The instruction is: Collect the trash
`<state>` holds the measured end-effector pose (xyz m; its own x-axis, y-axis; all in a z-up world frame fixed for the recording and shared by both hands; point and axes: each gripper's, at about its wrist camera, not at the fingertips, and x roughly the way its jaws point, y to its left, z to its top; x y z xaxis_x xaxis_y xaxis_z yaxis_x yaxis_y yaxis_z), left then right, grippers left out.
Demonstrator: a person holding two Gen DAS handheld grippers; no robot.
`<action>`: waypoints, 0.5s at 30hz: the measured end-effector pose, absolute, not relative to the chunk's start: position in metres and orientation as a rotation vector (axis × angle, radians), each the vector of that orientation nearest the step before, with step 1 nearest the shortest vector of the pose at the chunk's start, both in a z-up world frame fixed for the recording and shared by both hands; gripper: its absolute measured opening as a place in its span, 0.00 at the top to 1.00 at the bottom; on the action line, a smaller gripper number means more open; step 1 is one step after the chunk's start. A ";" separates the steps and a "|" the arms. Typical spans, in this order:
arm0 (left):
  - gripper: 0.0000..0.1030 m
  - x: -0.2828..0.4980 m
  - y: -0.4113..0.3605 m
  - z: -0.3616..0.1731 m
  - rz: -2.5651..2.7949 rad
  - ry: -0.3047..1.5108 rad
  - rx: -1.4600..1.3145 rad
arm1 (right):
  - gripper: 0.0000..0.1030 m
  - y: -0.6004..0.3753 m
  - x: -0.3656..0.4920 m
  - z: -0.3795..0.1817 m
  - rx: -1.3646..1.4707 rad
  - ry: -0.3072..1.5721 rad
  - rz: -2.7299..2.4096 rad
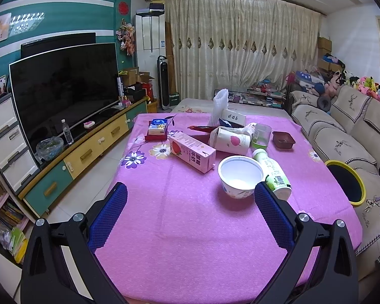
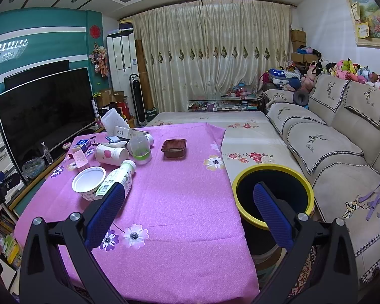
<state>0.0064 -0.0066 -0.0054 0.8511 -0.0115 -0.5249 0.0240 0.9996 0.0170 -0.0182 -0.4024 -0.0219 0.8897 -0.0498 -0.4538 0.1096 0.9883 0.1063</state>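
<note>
left gripper (image 1: 190,197) spread, empty | right gripper (image 2: 187,200) spread, empty | risk: bottle (image 1: 272,173) touched bowl (image 1: 240,176); a grab might have tipped either, missing bin (image 2: 273,174)

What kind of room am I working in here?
Most likely a home living room: a big television on a low cabinet, a cloth-covered sofa lined with plush toys, and curtains across the far wall.

I see matt pink cloth with printed flowers covering the counter (image 1: 190,215). The white bowl (image 1: 240,177) looks like glossy coated paper, the strawberry milk carton (image 1: 192,153) smooth printed card. My left tongs (image 1: 190,197) wear rough blue textured pads (image 1: 109,217) on matt black plastic arms. The bin (image 2: 273,195) looks smooth plastic.
</note>
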 end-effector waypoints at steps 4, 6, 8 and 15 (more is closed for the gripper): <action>0.04 0.007 -0.007 -0.006 -0.023 0.557 0.024 | 0.06 -0.401 -0.017 -0.024 0.131 0.473 -0.082; 0.04 0.007 -0.007 -0.006 -0.023 0.557 0.024 | 0.06 -0.401 -0.016 -0.025 0.131 0.475 -0.083; 0.04 0.007 -0.008 -0.006 -0.023 0.560 0.027 | 0.06 -0.401 -0.016 -0.025 0.132 0.476 -0.084; 0.04 0.008 -0.007 -0.007 -0.029 0.573 0.027 | 0.06 -0.401 -0.015 -0.028 0.135 0.482 -0.085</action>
